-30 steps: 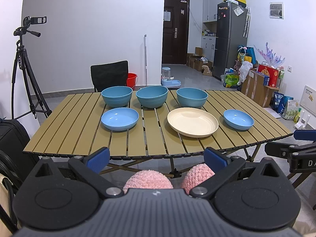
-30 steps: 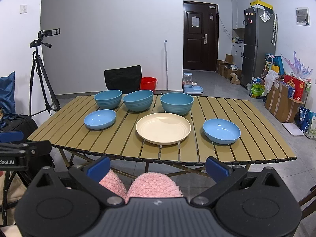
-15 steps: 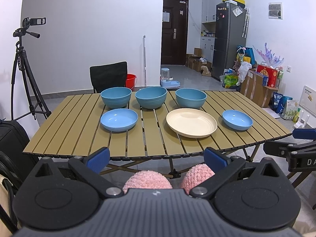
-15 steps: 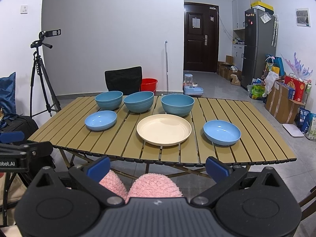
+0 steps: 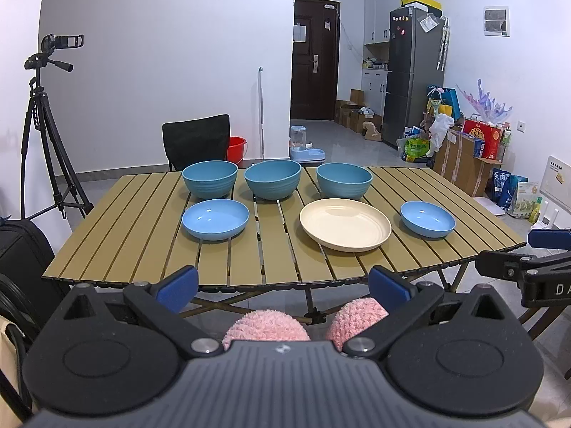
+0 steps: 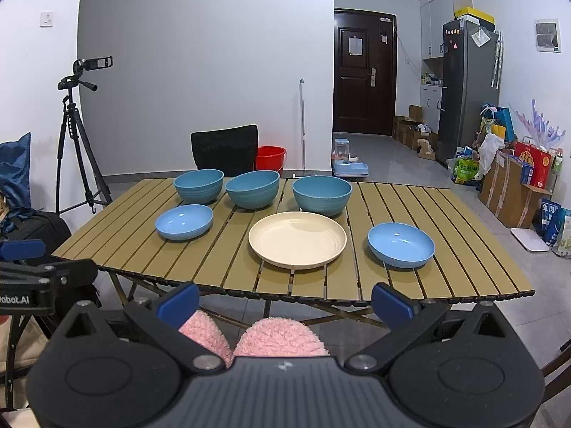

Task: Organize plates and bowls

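Observation:
On the slatted wooden table [image 5: 142,235] [image 6: 464,271] three deep blue bowls stand in a back row: left [image 5: 210,177] [image 6: 198,186], middle [image 5: 273,179] [image 6: 252,189], right [image 5: 344,180] [image 6: 322,195]. In front lie a shallow light-blue bowl at left [image 5: 215,219] [image 6: 184,222], a cream plate [image 5: 345,224] [image 6: 297,239] and a second shallow light-blue bowl at right [image 5: 427,219] [image 6: 401,245]. My left gripper [image 5: 283,287] and right gripper [image 6: 285,299] are both open and empty, held before the table's near edge, apart from all dishes.
A black chair [image 5: 196,144] and a red bucket [image 5: 236,149] stand behind the table. A camera tripod [image 5: 39,125] and a black suitcase [image 5: 21,260] are at left. A fridge [image 5: 415,71], boxes and bags line the right wall. Pink slippers [image 5: 266,326] show below.
Both grippers have drifted slightly; the table and dishes sit a little higher or closer in view. Nothing was touched or moved.

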